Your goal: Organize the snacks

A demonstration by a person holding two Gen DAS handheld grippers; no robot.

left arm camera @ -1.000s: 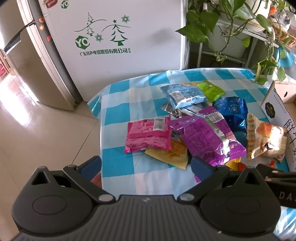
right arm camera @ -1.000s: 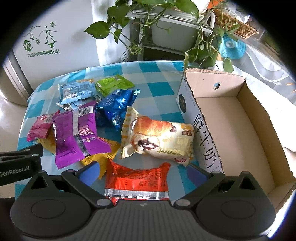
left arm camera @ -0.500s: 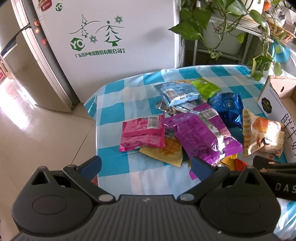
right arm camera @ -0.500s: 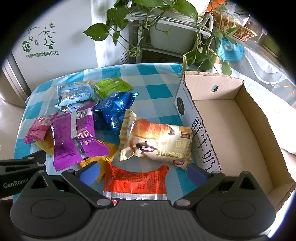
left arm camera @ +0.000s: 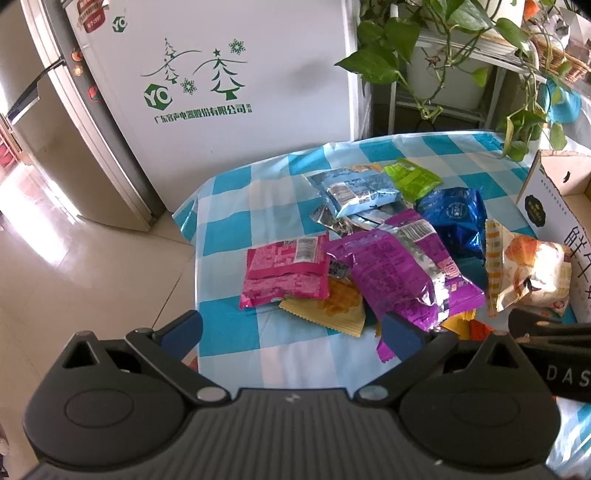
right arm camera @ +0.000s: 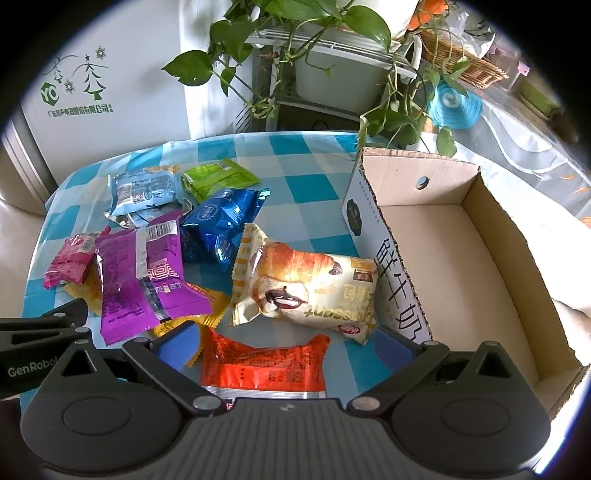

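Two grippers hang over the near edge of the counter, which wears a blue-and-white checked cloth, and both have their jaws spread wide with nothing between them. The left gripper hovers near a pink packet and a yellow packet tucked partly under it. Just right of those lies a big purple packet, overlapping the yellow one. The right gripper sits above an orange-red packet, which lies between its open fingers but is not clamped. Beyond that, a croissant packet rests with one end touching the printed wall of the cardboard box. Box stands at the right of the counter, open on top, its floor bare. Farther back, a dark blue foil packet sits beside the purple one, then a light blue packet on the far left and a green packet just right of it. Behind the counter, a white fridge with green tree print and a trailing pothos plant on a rack.
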